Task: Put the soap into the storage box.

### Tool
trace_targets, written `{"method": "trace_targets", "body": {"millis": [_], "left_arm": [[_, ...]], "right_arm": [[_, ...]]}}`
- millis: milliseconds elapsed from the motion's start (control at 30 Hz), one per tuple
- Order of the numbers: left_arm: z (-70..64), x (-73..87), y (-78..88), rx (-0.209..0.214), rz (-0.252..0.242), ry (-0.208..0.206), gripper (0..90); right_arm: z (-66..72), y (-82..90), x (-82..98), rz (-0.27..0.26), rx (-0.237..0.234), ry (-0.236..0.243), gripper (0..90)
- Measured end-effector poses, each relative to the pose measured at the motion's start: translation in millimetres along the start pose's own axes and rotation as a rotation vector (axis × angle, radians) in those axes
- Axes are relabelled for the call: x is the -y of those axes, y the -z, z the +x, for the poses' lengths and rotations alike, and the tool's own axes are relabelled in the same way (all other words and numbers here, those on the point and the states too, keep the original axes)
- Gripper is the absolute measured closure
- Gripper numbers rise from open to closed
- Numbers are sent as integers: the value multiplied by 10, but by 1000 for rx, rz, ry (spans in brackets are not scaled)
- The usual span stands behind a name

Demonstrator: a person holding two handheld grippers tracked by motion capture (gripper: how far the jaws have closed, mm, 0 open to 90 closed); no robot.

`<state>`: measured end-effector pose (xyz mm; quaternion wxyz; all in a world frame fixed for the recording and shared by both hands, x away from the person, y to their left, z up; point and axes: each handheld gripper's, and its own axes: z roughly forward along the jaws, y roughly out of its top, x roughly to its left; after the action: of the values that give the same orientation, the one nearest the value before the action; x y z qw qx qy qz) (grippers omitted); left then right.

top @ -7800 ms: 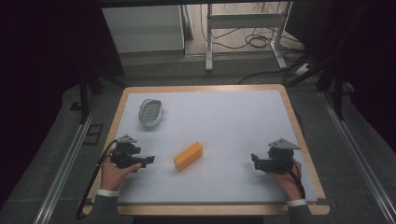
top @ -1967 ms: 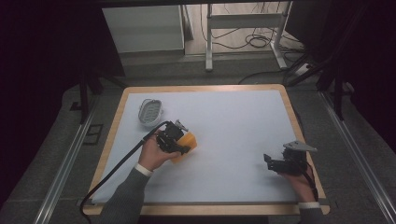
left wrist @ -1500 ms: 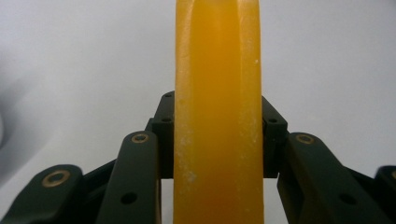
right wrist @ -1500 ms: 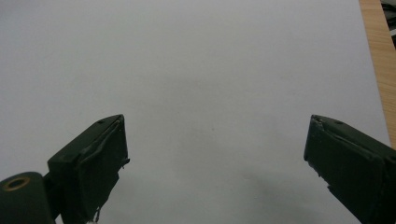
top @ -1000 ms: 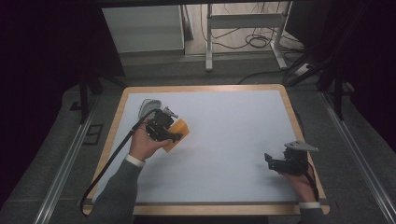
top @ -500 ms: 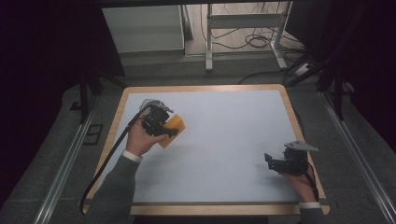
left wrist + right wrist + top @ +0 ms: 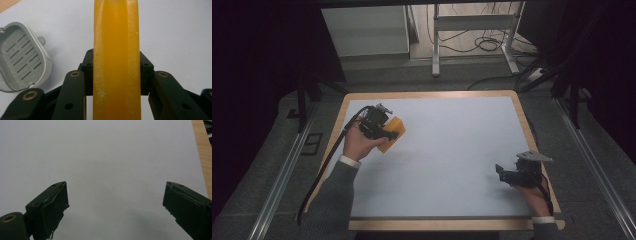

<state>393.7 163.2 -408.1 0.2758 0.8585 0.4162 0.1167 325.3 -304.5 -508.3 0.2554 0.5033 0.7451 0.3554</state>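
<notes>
An orange soap bar (image 7: 393,131) is clamped between the jaws of my left gripper (image 7: 387,134), held above the far left part of the white table (image 7: 452,150). In the left gripper view the soap bar (image 7: 116,30) stands upright with the black pads (image 7: 86,67) pressing on both its sides, where the left gripper (image 7: 116,66) is shut on it. A grey slotted soap dish (image 7: 21,62) lies on the table just left of the bar. My right gripper (image 7: 503,172) rests near the right edge, its jaws wide apart; the right gripper (image 7: 115,187) has nothing between them.
A wooden rim (image 7: 432,94) frames the table. The left gripper's black cable (image 7: 324,170) trails down over the left edge. Beyond the far edge stand a metal stand (image 7: 472,30) and floor cables.
The left hand has carried the orange soap bar farther back and to the left, toward the soap dish's spot. The right hand and gripper have stayed put.
</notes>
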Motion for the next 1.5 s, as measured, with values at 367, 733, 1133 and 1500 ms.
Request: {"method": "trace_targets", "body": {"millis": [367, 733, 1133, 1500], "left_arm": [[92, -47, 10, -4, 2, 14, 611], [264, -116, -16, -11, -8, 65, 611], [447, -170, -58, -34, 1, 110, 611], [571, -165, -139, -40, 3, 150, 611]], "right_arm": [[-12, -1, 3, 2, 2, -5, 63], [-17, -10, 10, 6, 6, -10, 63], [-37, -14, 16, 9, 9, -16, 63], [-49, -9, 18, 9, 15, -21, 63]]}}
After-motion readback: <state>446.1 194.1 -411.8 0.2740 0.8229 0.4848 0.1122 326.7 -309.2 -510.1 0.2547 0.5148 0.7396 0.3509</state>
